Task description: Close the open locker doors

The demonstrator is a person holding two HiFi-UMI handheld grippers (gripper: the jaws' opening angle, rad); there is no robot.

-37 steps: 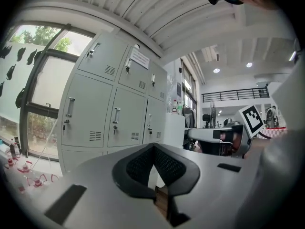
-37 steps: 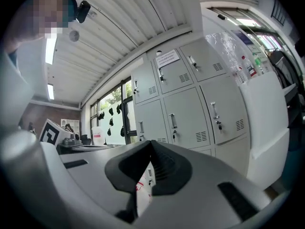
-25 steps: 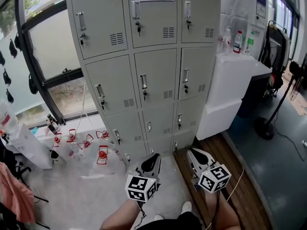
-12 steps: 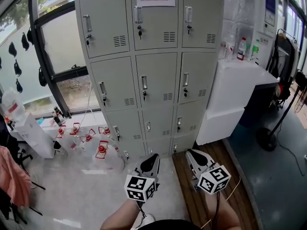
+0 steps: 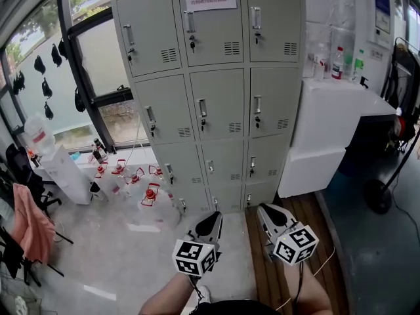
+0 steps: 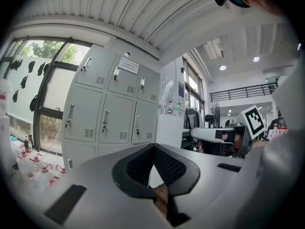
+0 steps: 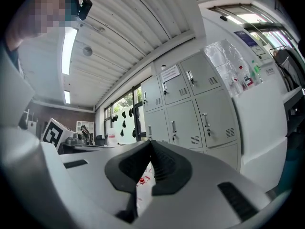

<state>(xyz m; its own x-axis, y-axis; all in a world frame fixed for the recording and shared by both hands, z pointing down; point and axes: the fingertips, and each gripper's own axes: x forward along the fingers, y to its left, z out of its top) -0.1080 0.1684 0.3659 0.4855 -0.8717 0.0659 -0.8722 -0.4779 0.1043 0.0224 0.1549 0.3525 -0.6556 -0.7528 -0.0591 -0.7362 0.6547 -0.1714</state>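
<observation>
Grey floor (image 5: 131, 254) and a window wall (image 5: 98, 51) flank the grey locker bank (image 5: 216, 104), which stands ahead of both grippers. Every door looks flush, with keys in the locks. Only the gripper views show the ribbed ceiling (image 7: 133, 27). The left gripper (image 5: 211, 223) and right gripper (image 5: 268, 214) are pressed together, empty. Bare floor lies between them and the lockers, and a white counter (image 5: 328, 110) abuts the lockers' right side.

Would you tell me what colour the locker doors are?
Light grey locker doors, clearest in the head view.
</observation>
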